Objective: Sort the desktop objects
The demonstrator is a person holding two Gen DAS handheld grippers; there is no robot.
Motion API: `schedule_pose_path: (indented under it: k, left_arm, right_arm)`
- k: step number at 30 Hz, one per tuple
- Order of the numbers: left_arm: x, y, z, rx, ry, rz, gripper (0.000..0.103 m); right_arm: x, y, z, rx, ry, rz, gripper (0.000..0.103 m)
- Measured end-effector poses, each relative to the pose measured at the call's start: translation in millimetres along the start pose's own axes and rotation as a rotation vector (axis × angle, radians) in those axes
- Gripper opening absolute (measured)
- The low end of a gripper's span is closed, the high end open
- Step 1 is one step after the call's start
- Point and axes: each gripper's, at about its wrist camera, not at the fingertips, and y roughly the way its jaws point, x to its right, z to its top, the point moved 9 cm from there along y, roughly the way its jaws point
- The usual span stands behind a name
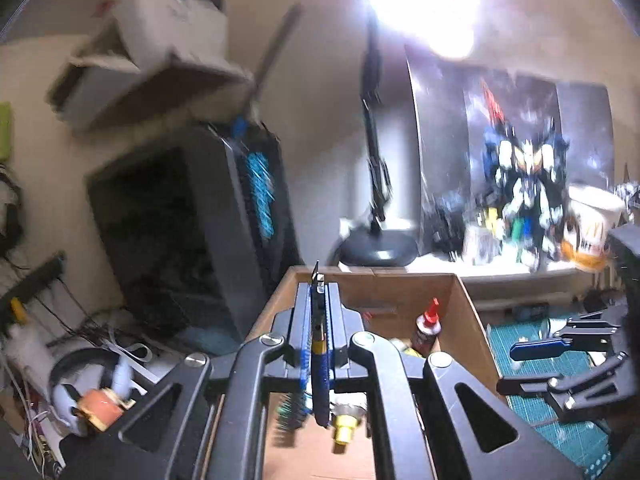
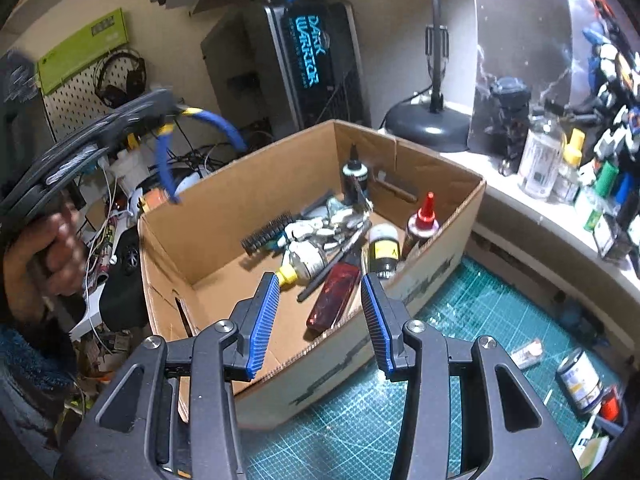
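My left gripper (image 1: 319,292) is shut on blue-handled pliers (image 1: 319,344), held above the open cardboard box (image 1: 464,312). In the right wrist view the left gripper (image 2: 170,114) is at the upper left, the pliers' blue handles (image 2: 164,164) hanging over the box's (image 2: 280,152) left rim. The box holds a red-capped bottle (image 2: 422,226), a dark red bottle (image 2: 334,296), a black brush (image 2: 266,236) and other tools. My right gripper (image 2: 320,320) is open and empty above the box's near wall. It also shows in the left wrist view (image 1: 532,364) at the right.
A green cutting mat (image 2: 460,380) lies right of the box with a small can (image 2: 580,380) and small items. A shelf behind holds bottles (image 2: 540,160) and a robot model (image 1: 524,184). A black lamp base (image 2: 430,128) and a computer case (image 2: 304,60) stand behind the box.
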Motion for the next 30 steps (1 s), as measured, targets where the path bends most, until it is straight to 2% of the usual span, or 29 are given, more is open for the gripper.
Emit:
schedule_pose_path:
  k: [5,9,16,18,19,25,26,27,30]
  left_arm:
    - [15,51,-13,-0.106,-0.015,-0.041,0.006]
    - [22,70,-32,-0.2,-0.019,-0.063,0.006]
    - [29,56,-33,-0.179,0.003,-0.041,0.01]
    - [38,41,-31,-0.15,-0.002,-0.07,0.026]
    - [45,32,-31,-0.133,-0.004,-0.089,0.029]
    - [84,-23,-27,-0.03,-0.016,-0.2,0.067]
    - [92,-32,-26,-0.016,-0.01,-0.221,0.077]
    - [103,-40,-26,-0.006,0.008,-0.251,0.082]
    - [143,-62,-30,0.009,0.077,-0.345,0.085]
  right_arm:
    - [-1,-4,-6,-0.006,0.0,-0.021,0.041]
    - [-1,-10,-11,-0.008,0.004,-0.033,0.041]
    - [6,-32,-24,0.005,0.016,-0.07,0.041]
    - [11,-42,-28,0.017,0.024,-0.086,0.041]
    - [15,-49,-30,0.026,0.029,-0.095,0.041]
    - [50,-108,-54,0.102,0.097,-0.185,0.041]
    - [58,-121,-61,0.115,0.115,-0.209,0.042]
    - [67,-134,-67,0.126,0.133,-0.234,0.043]
    - [91,-171,-87,0.149,0.182,-0.305,0.045]
